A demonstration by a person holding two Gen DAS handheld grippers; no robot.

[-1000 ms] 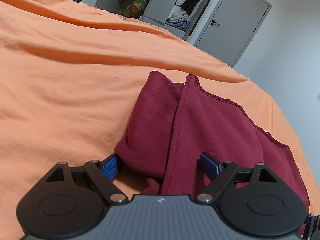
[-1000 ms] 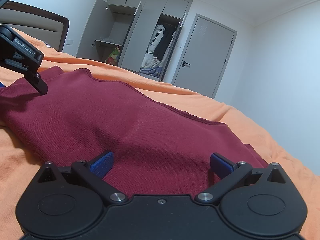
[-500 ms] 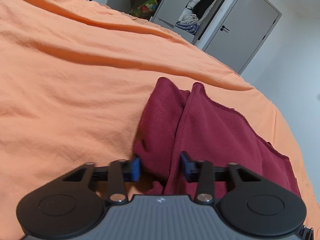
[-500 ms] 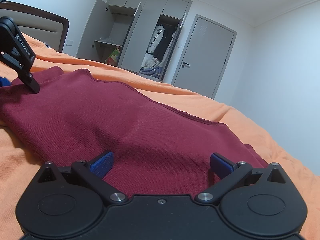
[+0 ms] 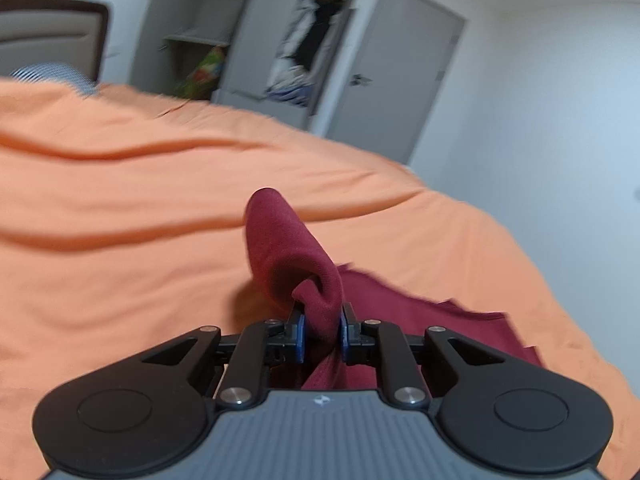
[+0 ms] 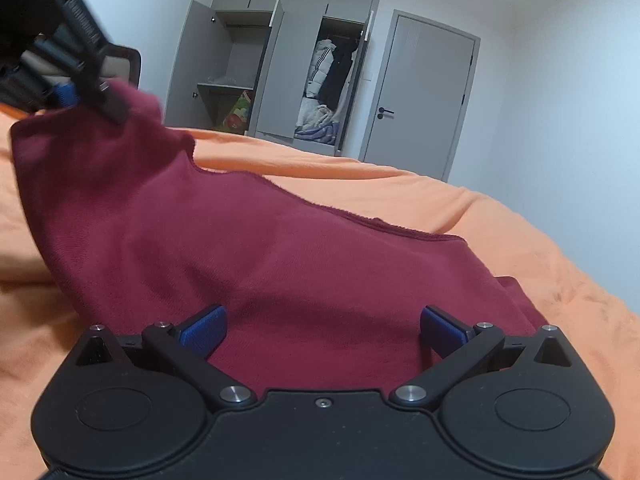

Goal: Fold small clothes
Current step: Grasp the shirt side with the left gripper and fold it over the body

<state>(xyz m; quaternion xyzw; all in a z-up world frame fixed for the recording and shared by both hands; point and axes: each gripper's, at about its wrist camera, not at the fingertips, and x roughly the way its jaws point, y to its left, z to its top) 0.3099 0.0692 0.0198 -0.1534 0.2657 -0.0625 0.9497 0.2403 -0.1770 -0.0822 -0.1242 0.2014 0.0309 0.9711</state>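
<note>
The left gripper (image 5: 322, 334) had its two blue pads pressed together on a bunched fold of the dark red garment (image 5: 292, 248), which rose from between them as a rolled ridge in the middle of the left wrist view. The remaining cloth trailed to the lower right of that frame, lying flat on the orange bedspread (image 5: 120, 240). The view was blurred.

In the right wrist view the garment (image 6: 248, 252) filled the centre, one corner lifted at the upper left where the left gripper (image 6: 66, 94) pinched it; the cloth sloped from there down toward the lower right, its raw hem running diagonally across the frame. The right gripper (image 6: 322, 326) sat low over the cloth with its jaws wide apart, the blue pads (image 6: 204, 328) resting at the surface of the fabric and clamping nothing.

The orange bedspread (image 6: 440, 208) lay wrinkled around the garment on all sides. Behind it, in the upper middle of both frames, stood a grey wardrobe (image 6: 280, 60) with its doors open, hung clothes and a heap of folded things showing inside, and a colourful bag (image 6: 240, 114) on a lower shelf. A closed grey door (image 6: 424, 92) stood to its right. A dark headboard (image 5: 52, 36) showed at the upper left of the left wrist view, with a striped pillow (image 5: 52, 74) just below it.
</note>
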